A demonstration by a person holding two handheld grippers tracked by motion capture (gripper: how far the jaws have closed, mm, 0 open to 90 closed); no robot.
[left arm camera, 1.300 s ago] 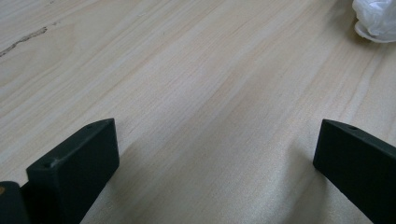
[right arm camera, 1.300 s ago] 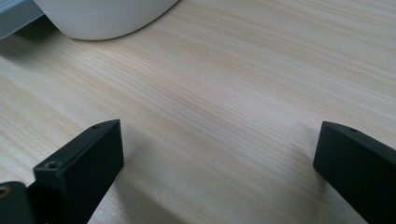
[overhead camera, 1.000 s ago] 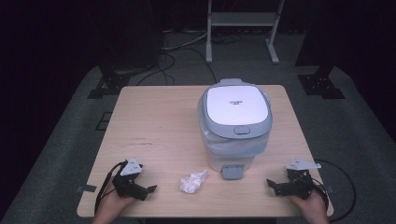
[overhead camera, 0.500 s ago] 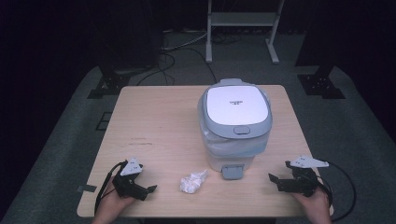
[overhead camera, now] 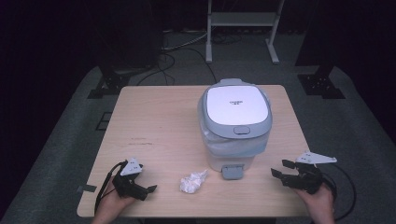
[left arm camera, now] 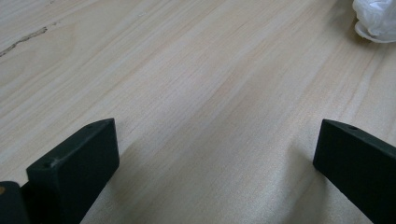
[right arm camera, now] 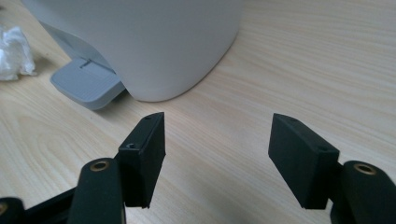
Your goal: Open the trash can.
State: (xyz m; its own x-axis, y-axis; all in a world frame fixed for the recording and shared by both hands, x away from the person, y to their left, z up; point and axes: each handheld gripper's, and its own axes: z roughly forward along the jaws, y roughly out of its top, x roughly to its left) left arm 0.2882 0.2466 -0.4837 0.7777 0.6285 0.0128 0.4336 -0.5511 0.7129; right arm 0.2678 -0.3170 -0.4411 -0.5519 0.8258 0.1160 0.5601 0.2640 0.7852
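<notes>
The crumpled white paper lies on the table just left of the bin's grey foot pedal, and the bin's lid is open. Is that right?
Not quite: the lid is shut, lying flat on top of the bin, as the high view shows. The rest holds: the crumpled white paper lies on the table just left of the grey foot pedal.

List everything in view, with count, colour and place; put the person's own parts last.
table: one, light wood, centre of the room.
pedal bin: one, white with grey trim, lid shut, right half of the table.
bin pedal: one, grey, at the bin's near foot.
crumpled paper: one, white, near edge, left of the pedal.
metal stand: one, pale, on the floor behind.
left gripper: one, black, near left corner, jaws open, empty.
right gripper: one, black, near right edge, jaws just been closing, nothing between them.
</notes>
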